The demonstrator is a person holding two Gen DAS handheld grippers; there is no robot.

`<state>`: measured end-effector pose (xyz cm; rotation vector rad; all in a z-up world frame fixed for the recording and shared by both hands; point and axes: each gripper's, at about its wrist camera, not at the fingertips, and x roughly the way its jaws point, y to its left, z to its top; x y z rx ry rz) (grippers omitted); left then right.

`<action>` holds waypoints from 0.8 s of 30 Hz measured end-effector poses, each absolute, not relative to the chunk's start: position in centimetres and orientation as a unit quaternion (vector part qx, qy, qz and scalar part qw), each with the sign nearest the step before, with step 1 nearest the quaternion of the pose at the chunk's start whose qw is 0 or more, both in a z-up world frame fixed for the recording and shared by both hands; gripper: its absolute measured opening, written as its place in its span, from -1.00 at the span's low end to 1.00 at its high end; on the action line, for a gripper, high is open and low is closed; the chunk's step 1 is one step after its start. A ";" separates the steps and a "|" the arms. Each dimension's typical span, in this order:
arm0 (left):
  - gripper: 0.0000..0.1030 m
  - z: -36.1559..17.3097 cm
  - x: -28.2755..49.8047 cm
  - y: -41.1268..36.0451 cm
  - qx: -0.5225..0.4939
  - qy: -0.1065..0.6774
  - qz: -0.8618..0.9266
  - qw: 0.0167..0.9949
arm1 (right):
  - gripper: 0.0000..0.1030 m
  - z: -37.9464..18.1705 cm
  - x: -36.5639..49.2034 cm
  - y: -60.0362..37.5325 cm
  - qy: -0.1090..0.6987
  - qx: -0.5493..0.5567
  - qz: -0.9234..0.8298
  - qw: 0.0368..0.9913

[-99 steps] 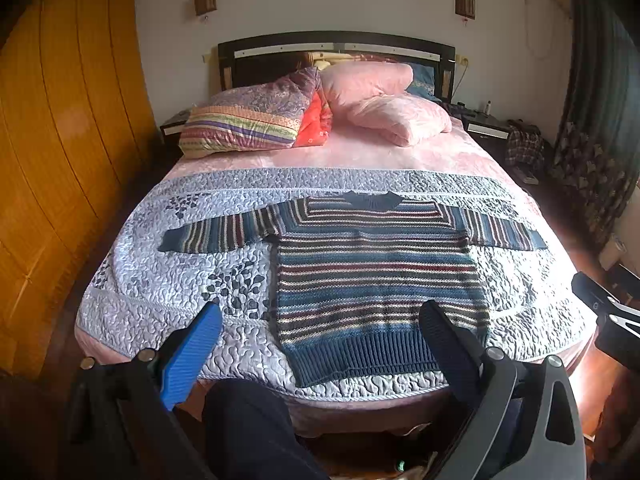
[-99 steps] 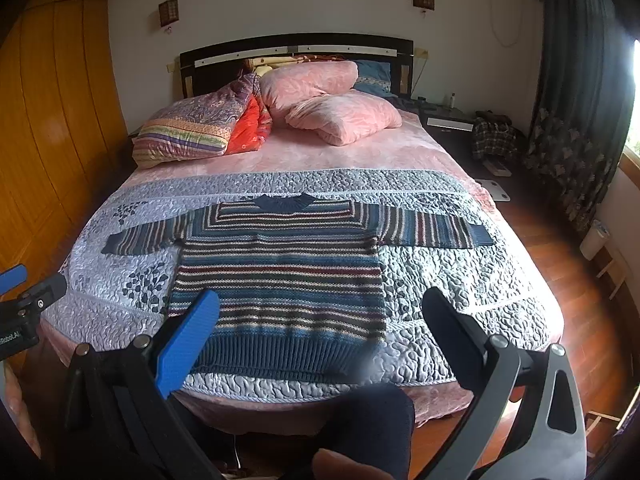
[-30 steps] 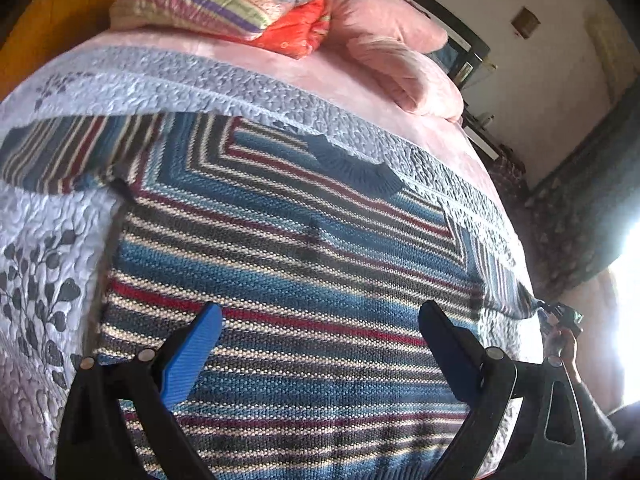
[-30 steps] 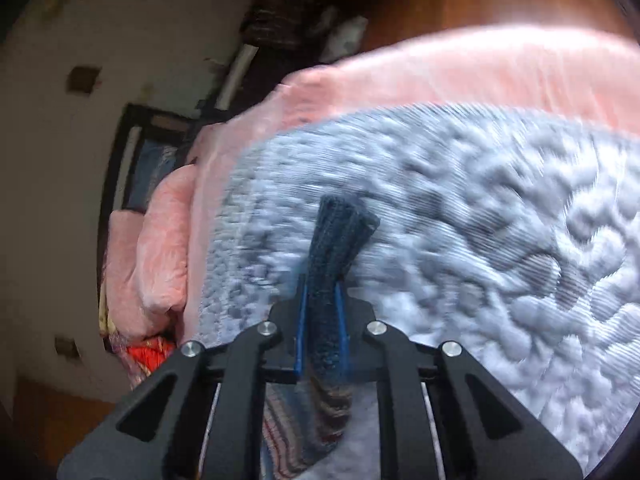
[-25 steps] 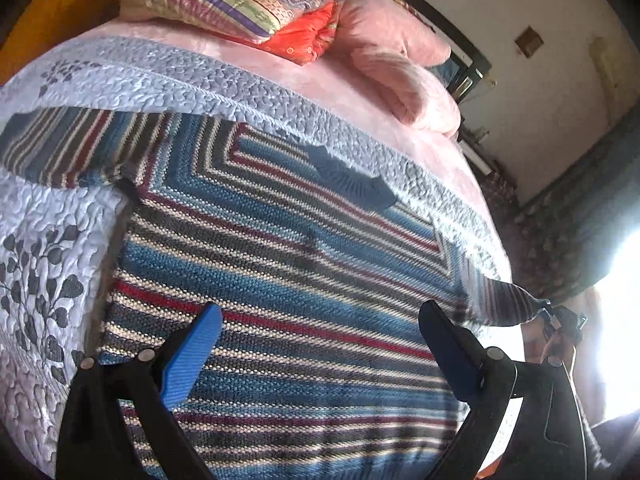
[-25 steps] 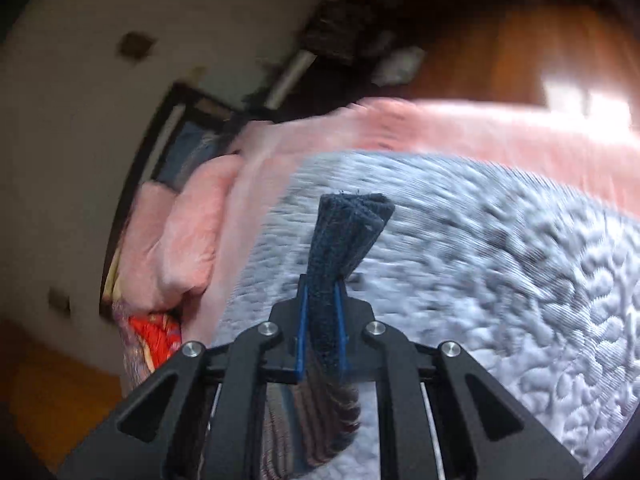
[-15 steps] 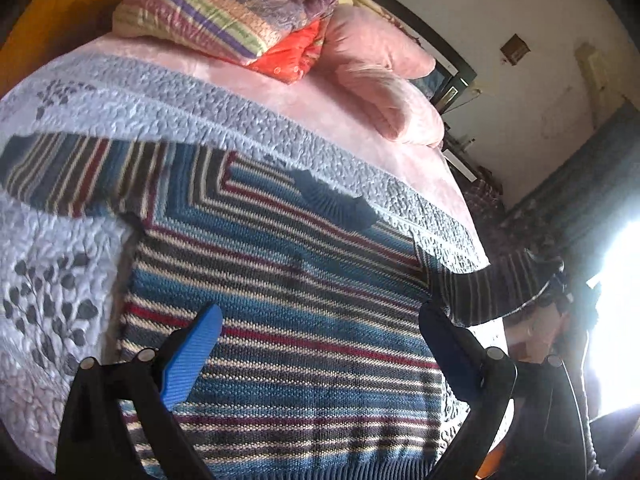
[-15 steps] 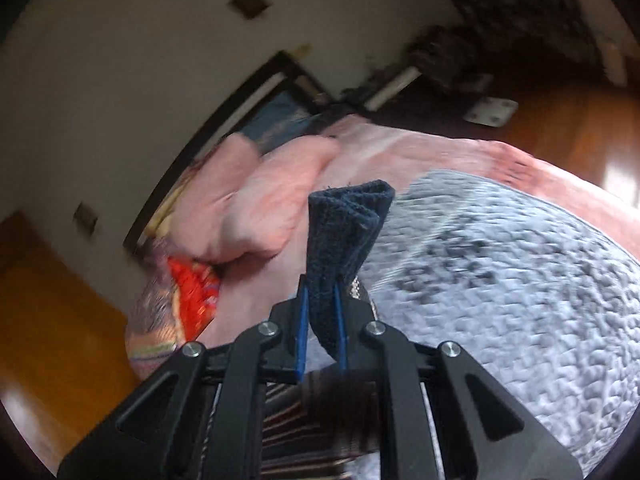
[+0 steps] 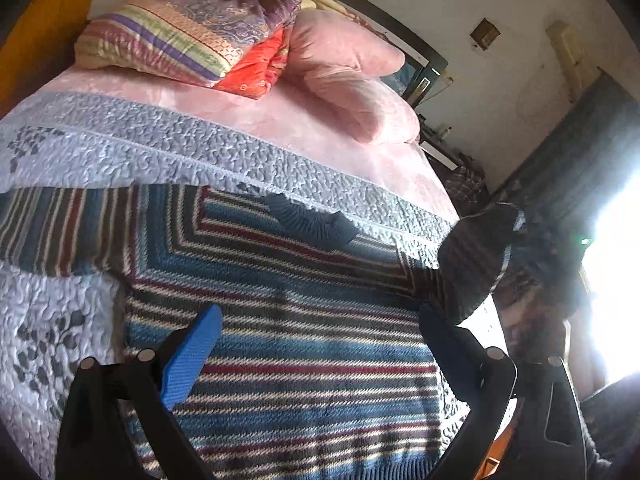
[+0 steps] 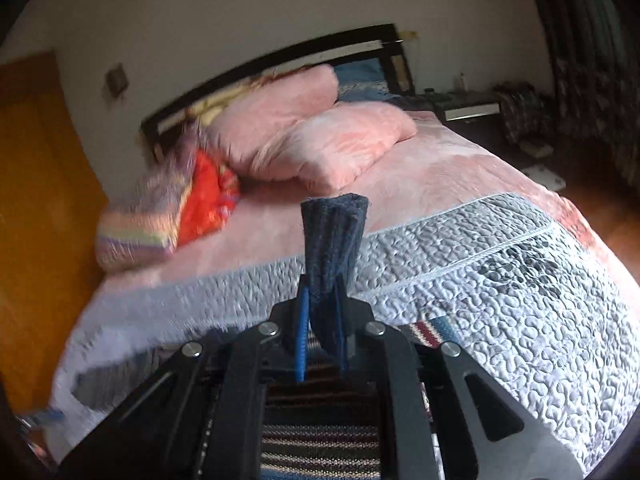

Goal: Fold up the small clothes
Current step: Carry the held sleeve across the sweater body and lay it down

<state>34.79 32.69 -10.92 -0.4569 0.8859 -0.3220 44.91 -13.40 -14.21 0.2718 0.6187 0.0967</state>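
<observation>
On the bed's grey quilt (image 9: 120,152), near half: one striped knit sweater (image 9: 304,336), laid flat and face up, navy collar (image 9: 312,222) toward the far pillows (image 9: 348,80), ribbed hem toward the near edge.

Long axes: body runs near to far; sleeves run left to right across the bed. Left sleeve (image 9: 60,228) lies flat and fully extended on the quilt. Right sleeve (image 9: 476,260) is raised off the quilt at its cuff end, hanging dark against the window glare at the sweater's right shoulder.

Right gripper (image 10: 320,332): jaws closed tight on the navy cuff (image 10: 334,236) of the right sleeve, the cuff standing upright past the fingertips. Striped knit trails beneath the gripper toward the body of the garment.

Left gripper (image 9: 320,356): jaws spread wide, holding nothing, poised over the lower middle of the sweater; blue pad (image 9: 192,352) on the left finger. Whether it touches the knit cannot be told.

Governing relation: the sweater body lies to the left of the held cuff, so the fold, as judged, calls for carrying the cuff leftward across the chest, along the sleeve's own axis. Right gripper is the nearer to that sleeve; left gripper is the nearer to the flat left sleeve, well apart on the far left.
</observation>
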 end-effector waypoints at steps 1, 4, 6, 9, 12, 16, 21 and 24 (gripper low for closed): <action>0.92 -11.0 35.1 32.6 -0.219 0.423 -0.156 0.865 | -0.81 -15.1 45.2 -12.0 0.310 0.115 0.048 0.943; 0.92 -11.6 36.4 32.0 -0.223 0.427 -0.168 0.860 | -0.81 -17.8 45.7 -8.0 0.329 0.068 0.051 0.940; 0.92 -12.3 37.4 31.2 -0.223 0.434 -0.178 0.855 | -0.81 -20.4 46.1 -5.0 0.349 0.031 0.051 0.935; 0.92 -13.3 38.6 30.4 -0.224 0.442 -0.189 0.848 | -0.81 -24.4 46.3 -0.9 0.374 -0.026 0.055 0.925; 0.92 -14.9 40.0 29.6 -0.232 0.456 -0.200 0.836 | -0.81 -28.4 46.4 2.3 0.404 -0.064 0.059 0.910; 0.92 -17.5 42.1 28.4 -0.240 0.483 -0.209 0.815 | -0.69 -32.4 46.3 5.0 0.448 -0.100 0.075 0.885; 0.92 -21.5 44.8 26.9 -0.294 0.524 -0.224 0.768 | 0.23 -32.5 43.7 4.1 0.440 -0.062 0.100 0.890; 0.92 -24.1 46.4 24.9 -0.332 0.546 -0.242 0.730 | 0.22 -31.5 41.0 0.4 0.442 0.036 0.087 0.892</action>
